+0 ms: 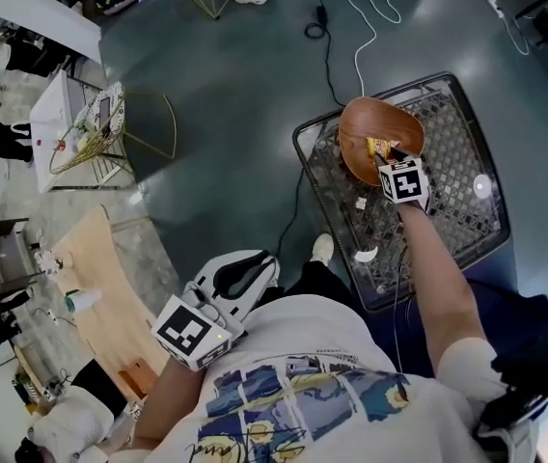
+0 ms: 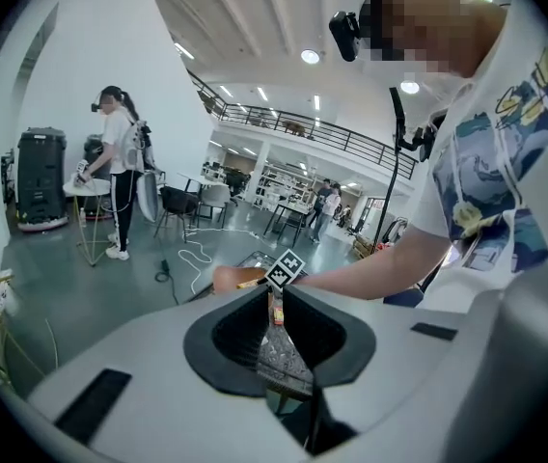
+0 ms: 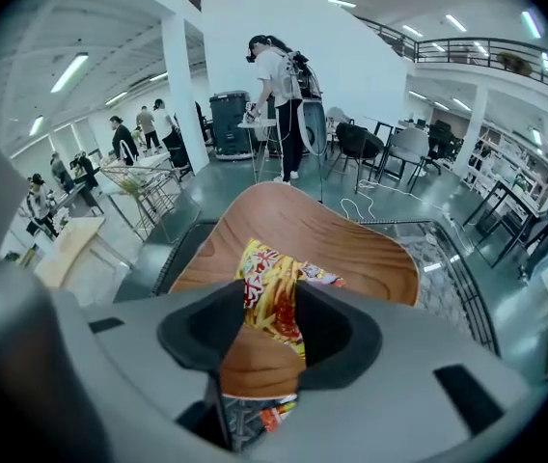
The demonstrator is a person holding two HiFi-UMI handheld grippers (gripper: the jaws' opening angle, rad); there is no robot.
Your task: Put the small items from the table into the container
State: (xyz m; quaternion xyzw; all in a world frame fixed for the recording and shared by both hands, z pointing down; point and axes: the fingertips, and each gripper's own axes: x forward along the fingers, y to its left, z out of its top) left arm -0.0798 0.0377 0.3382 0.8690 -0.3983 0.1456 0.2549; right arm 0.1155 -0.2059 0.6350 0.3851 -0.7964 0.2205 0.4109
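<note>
Your right gripper (image 1: 391,159) is clamped on a snack packet (image 3: 272,292) right over the wooden bowl (image 1: 366,123) on the mesh table (image 1: 467,172), while your left gripper (image 1: 243,276) hangs well back from that bowl, jaws slightly apart, nothing in them.

Head view overhead; all views share bowl (image 1: 370,119).

We see a smooth, satin-finished brown wooden bowl (image 3: 351,247), a glossy, crinkled yellow-and-red plastic snack packet (image 3: 272,299), a black metal wire-mesh table (image 1: 462,162) and a polished, reflective grey floor (image 1: 226,104).
</note>
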